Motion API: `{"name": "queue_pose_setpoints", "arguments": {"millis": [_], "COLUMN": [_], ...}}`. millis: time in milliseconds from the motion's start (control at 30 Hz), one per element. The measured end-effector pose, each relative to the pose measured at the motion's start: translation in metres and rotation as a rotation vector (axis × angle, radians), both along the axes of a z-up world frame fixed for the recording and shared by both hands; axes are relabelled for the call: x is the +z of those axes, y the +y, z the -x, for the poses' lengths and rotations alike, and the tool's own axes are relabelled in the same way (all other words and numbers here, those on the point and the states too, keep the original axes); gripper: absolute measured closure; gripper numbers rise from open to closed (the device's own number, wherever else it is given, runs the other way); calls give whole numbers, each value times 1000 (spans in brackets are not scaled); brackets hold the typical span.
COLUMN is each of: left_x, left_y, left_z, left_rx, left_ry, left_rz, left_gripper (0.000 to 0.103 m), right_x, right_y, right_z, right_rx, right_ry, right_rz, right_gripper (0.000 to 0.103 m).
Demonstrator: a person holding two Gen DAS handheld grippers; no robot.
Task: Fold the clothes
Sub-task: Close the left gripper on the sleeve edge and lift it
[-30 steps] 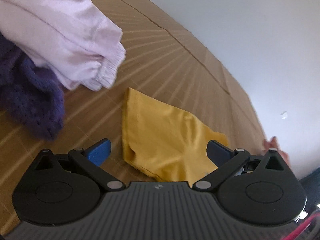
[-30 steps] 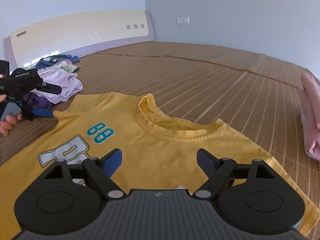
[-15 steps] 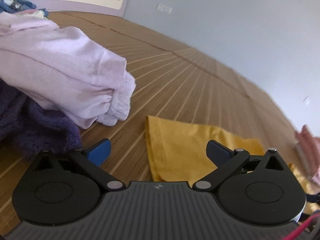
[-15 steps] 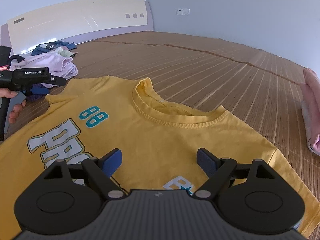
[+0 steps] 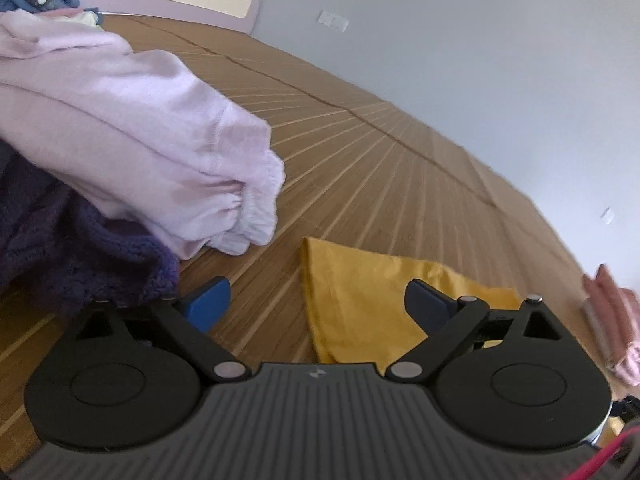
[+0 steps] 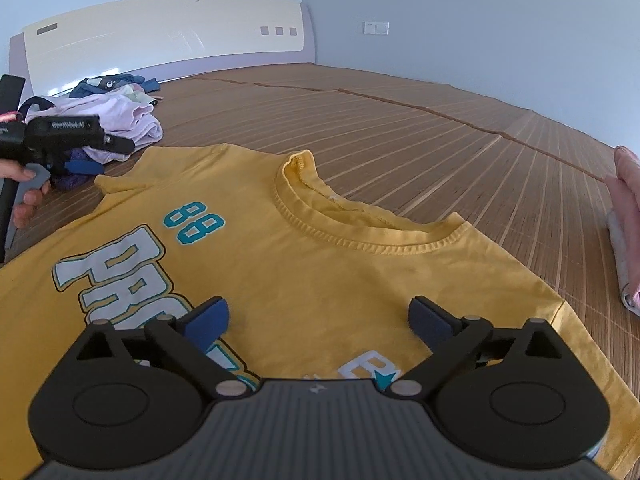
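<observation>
Wide bamboo mat [image 6: 420, 128] across the bed, headboard [image 6: 160, 36] at the far end against a pale wall [image 6: 480, 20]. Spread flat on the mat, front side up: yellow shirt [image 6: 320, 264], collar [image 6: 360, 224] toward the far side, "88" print [image 6: 194, 222] and large white letters on the chest. One sleeve [image 5: 360, 292] pointing at the heap of clothes, its corner lying on the mat between the left claw's pads. Heap at the shirt's left: lilac garment [image 5: 140, 132] on top, dark purple knit [image 5: 60, 248] beneath it, blue items [image 6: 108, 82] farther back near the headboard. Folded pink cloth [image 6: 628, 216] at the mat's right edge, well apart from the shirt.

Right claw [image 6: 318, 318] above the shirt's chest, pads wide apart, gripping nothing; touching the fabric or just over it, hard to say from this angle. Left claw [image 5: 318, 300] low over the mat beside the sleeve, pads likewise wide apart and empty, left pad near the purple knit. Seen from the right wrist: left claw's black body at the shirt's left edge, a hand [image 6: 24, 192] wrapped round its handle, a red cable [image 5: 600, 456] trailing from it.
</observation>
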State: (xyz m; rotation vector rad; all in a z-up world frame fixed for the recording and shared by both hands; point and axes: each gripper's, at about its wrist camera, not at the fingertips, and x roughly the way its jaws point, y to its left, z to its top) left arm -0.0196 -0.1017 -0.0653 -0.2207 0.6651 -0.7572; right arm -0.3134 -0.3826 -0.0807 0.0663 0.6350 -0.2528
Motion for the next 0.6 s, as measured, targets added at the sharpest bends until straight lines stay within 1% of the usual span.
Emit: {"name": "queue_pose_setpoints", "arguments": {"millis": [33,133,167,233,267,300,367,400,433,467,500,533,567,600], "left_x": [0,0,-1,-1,-1,-1,-3,-5,-6,-7,-7,-6,-4,-2], "left_y": [-3,-9,-10,-10,-10,-11,-13,-14,-14,-15,-16,-16,-16,-15], "left_z": [2,9,10,11,12,12,12,12,12,12,13,15,18,20], "left_rx": [-11,-65,-82,-111,-121,-124,-111,-102,-97,-96,-96,-96,-101,-114], "left_ry": [-1,23,43,93,106,102,79,68,56,45,28,8,-11,-19], "left_rz": [-3,5,15,41,45,36,10,0,-8,-16,-26,-36,-34,-7], "left_gripper": [7,16,23,33,36,38,56,62,74,80,83,89,90,91], "right_x": [0,0,-1,-1,-1,-1,-1,-1,-1,-1,-1,-2,-2,-2], "right_y": [0,1,1,0,0,0,1,1,1,1,1,1,1,2], "right_z": [0,-1,-1,-1,-1,-2,-2,-2,-2,-2,-2,-2,-2,-2], "right_rx": [1,2,2,5,6,7,7,7,7,7,8,8,8,8], "right_ry": [1,2,2,3,4,5,6,6,6,6,6,6,6,7], "right_rz": [2,4,3,2,2,4,5,4,4,4,4,5,5,6], "right_gripper": [3,3,2,1,1,0,0,0,0,0,0,0,0,0]}}
